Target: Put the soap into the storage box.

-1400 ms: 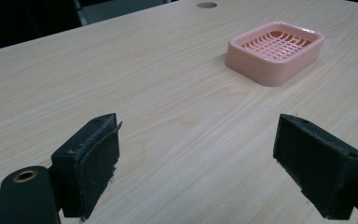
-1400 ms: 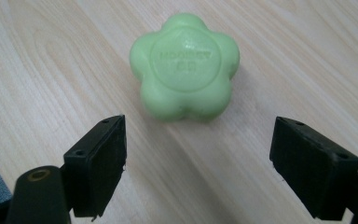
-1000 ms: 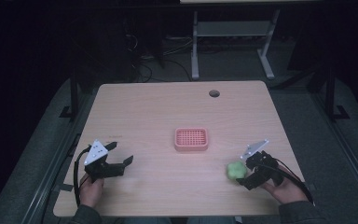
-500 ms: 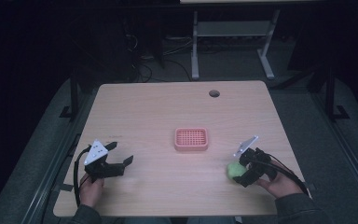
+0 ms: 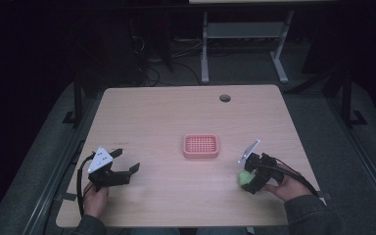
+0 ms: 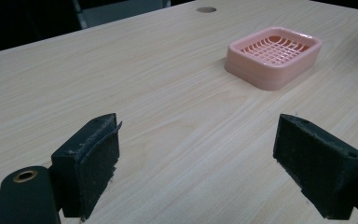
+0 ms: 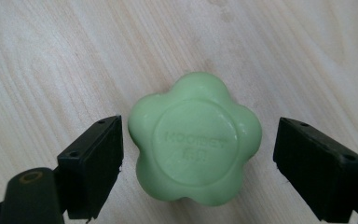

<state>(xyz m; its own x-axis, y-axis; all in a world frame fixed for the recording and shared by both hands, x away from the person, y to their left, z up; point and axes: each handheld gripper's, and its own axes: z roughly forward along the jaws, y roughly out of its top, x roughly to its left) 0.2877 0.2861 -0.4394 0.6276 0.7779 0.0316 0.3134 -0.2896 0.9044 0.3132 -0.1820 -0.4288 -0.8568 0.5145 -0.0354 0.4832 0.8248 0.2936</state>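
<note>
High view: the green soap (image 5: 245, 177) lies on the bench (image 5: 166, 117) near its right front edge, well apart from the pink dish (image 5: 201, 146) at the centre. The right hand-held gripper (image 5: 251, 179) is tipped down over the soap; the left hand-held gripper (image 5: 126, 166) rests near the left front edge, holding nothing.

Left gripper view: the left hand-held gripper (image 6: 205, 163) stands wide open over bare wood, the dish (image 6: 274, 55) empty ahead of it.

Right gripper view: the right hand-held gripper (image 7: 198, 161) is wide open, a jaw on either side of the flower-shaped soap (image 7: 195, 138), neither pad touching it.

The job looks barely begun: the soap is bracketed but not gripped, and closing, lifting and carrying it to the dish all remain.

Compared with a second ago, the right hand-held gripper has moved in from beside the soap to sit over it; the left one and the dish have stayed put.
</note>
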